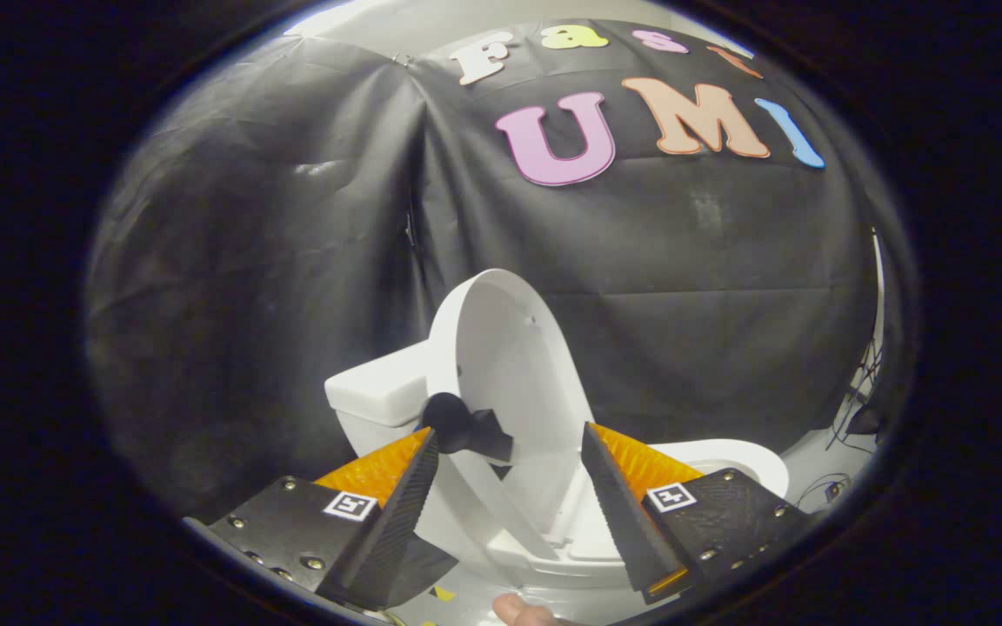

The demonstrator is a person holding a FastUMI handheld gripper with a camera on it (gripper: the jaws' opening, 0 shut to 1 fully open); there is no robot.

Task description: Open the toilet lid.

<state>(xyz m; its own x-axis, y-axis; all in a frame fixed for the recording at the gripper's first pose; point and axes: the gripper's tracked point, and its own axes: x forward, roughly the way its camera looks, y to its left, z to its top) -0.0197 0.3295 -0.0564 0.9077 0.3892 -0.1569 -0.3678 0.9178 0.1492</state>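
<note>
Gripper (510, 443): fingers spread wide apart, grasping nothing; the gap between them frames the lower part of the raised lid.
Toilet lid (505, 365): white, oval, standing nearly upright just ahead of and between the fingers, its inner face turned toward the seat, leaning back toward the tank.
Black knob (449, 417): a dark rounded piece fixed at the lid's near edge, just beside the tip of the left finger; whether the two touch cannot be told.
Tank (379, 391): white, behind the lid, beyond the left finger.
Seat and bowl (727, 456): white rim uncovered, showing beyond the right finger.
Floor (823, 452): pale, with dark cables (853, 409) lying near the wall.
Fingertip (523, 613): part of a person's finger below the gripper.
Booth wall (275, 261): black creased cloth behind the toilet.
</note>
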